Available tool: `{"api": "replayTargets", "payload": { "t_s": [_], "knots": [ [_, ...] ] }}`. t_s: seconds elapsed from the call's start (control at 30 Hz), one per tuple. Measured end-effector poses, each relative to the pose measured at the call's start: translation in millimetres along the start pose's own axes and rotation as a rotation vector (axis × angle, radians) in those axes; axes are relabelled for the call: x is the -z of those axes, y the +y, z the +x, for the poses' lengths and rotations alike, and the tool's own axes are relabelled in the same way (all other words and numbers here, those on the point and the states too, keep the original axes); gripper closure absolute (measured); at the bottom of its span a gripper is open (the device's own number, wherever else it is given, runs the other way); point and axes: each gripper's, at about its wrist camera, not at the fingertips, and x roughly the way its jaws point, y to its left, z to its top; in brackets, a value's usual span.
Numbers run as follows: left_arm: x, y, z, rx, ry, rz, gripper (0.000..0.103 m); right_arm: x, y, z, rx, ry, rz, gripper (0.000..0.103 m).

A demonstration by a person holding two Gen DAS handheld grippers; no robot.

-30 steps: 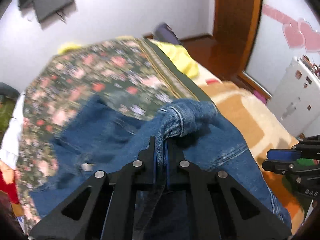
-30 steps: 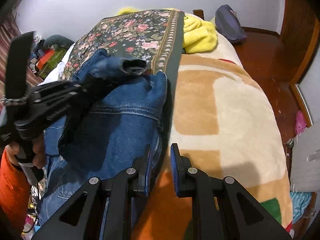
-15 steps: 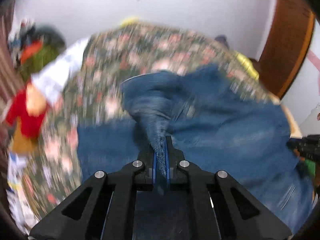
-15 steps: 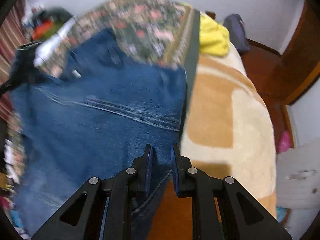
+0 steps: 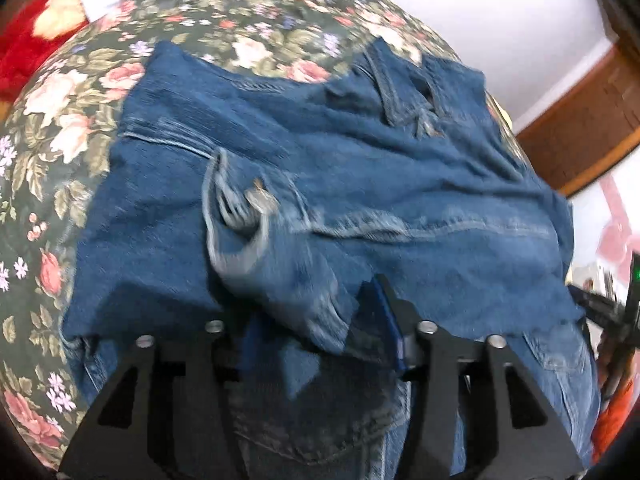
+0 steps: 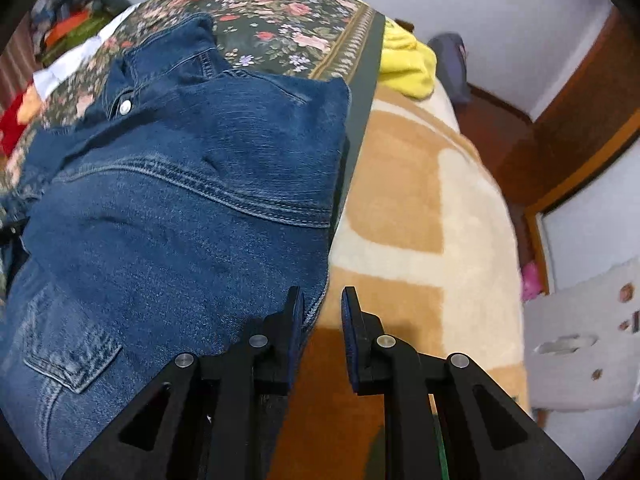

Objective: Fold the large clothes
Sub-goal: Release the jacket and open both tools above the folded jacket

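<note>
Denim jacket lies folded on floral bedspread, its right edge along the beige blanket. Left gripper: jaws just been opening, approx half apart, loose denim fold sagging between, not pinched. Right gripper: jaws just been opening, narrow gap, nothing held, at jacket's edge.

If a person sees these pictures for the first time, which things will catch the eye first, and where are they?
The eye goes first to the blue denim jacket, folded in the middle of the bed and filling most of both views. Under it lies a dark floral blanket, and to its right in the right wrist view a tan and cream blanket. A bright yellow cloth sits at the far end of the bed.
</note>
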Motion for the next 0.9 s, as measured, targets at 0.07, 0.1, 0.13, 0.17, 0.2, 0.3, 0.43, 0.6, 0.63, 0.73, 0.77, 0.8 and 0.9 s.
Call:
{"api": "replayTargets", "payload": {
  "t_s": [0.07,0.1,0.13,0.17,0.2,0.3,0.43,0.6,0.63,0.73,0.77,0.8,0.9],
  "knots": [
    [-5.9,6.0,1.3,-0.008,-0.007,-0.025,0.051,0.4,-6.8,2.8,0.051,-0.003,0.031,0.046],
    [-9.1,8.7,3.5,-0.018,-0.010,-0.034,0.051,1.2,-8.3,2.8,0.082,-0.017,0.038,0.032],
    [-12.2,9.8,6.6,-0.042,-0.008,-0.041,0.059,4.1,-13.1,1.6,0.067,-0.036,0.048,0.032],
    [-15.4,8.5,9.7,-0.083,-0.006,-0.032,0.065,6.7,-18.8,2.7,0.024,-0.028,0.069,0.032],
    [-18.9,6.2,11.4,-0.106,-0.005,-0.015,0.069,8.1,-24.0,3.7,-0.007,-0.016,0.090,0.032],
    [-26.7,-19.4,3.6,-0.228,-0.057,0.093,0.076,10.3,-40.5,2.1,-0.096,-0.003,0.165,0.032],
    [-47.1,-61.3,-34.4,-0.294,-0.204,0.227,0.077,5.0,-51.6,-6.6,-0.181,-0.017,0.234,0.031],
    [-74.7,-80.9,-85.4,-0.299,-0.366,0.275,0.077,-22.3,-49.8,-10.7,-0.253,-0.050,0.280,0.031],
    [-78.9,-81.1,-91.6,-0.307,-0.388,0.279,0.077,-27.6,-47.5,-10.9,-0.265,-0.056,0.283,0.031],
    [-81.8,-69.7,-91.5,-0.340,-0.388,0.276,0.077,-40.4,-36.6,-8.7,-0.299,-0.070,0.277,0.031],
    [-79.2,-63.1,-86.6,-0.343,-0.363,0.269,0.077,-44.4,-30.4,-4.2,-0.307,-0.065,0.268,0.031],
    [-76.7,-54.4,-77.4,-0.347,-0.327,0.259,0.076,-46.0,-26.1,-0.3,-0.309,-0.057,0.262,0.031],
    [-63.5,-28.2,-43.4,-0.376,-0.202,0.248,0.071,-47.2,-9.9,19.4,-0.304,-0.003,0.231,0.031]
  ]
}}
